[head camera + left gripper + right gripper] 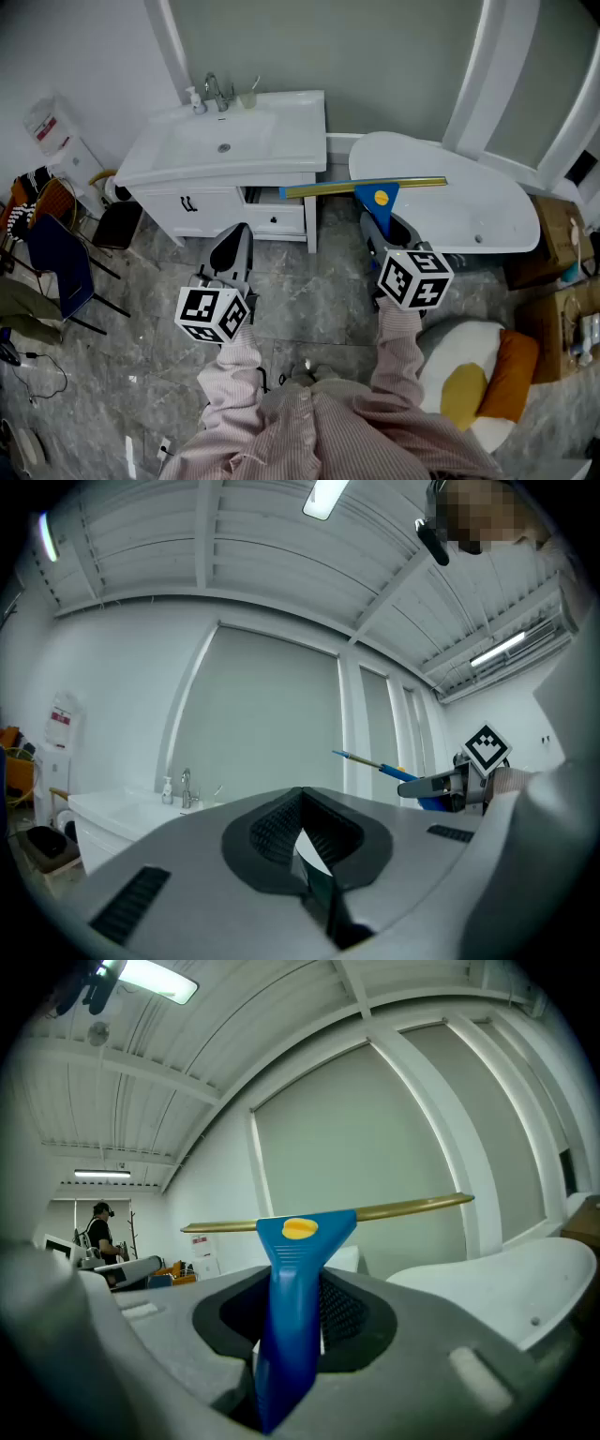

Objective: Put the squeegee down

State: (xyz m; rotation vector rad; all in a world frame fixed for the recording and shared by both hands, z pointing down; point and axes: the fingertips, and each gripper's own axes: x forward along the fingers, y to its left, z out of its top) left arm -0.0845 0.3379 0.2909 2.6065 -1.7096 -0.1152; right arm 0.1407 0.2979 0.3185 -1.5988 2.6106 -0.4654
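Right tongs (292,1321) tight on the one blue squeegee (298,1241); left tongs (302,829) pinched together, empty.

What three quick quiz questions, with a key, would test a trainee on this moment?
1. True or false: the left gripper holds the blue plastic squeegee with the brass-coloured blade bar.
2. The right gripper is: A) open and empty; B) shut on the squeegee's handle; C) shut on a faucet.
3. Has the squeegee been put down yet?
Key: 1 false, the left gripper is shut and empty. 2 B. 3 No, it is held in the air.
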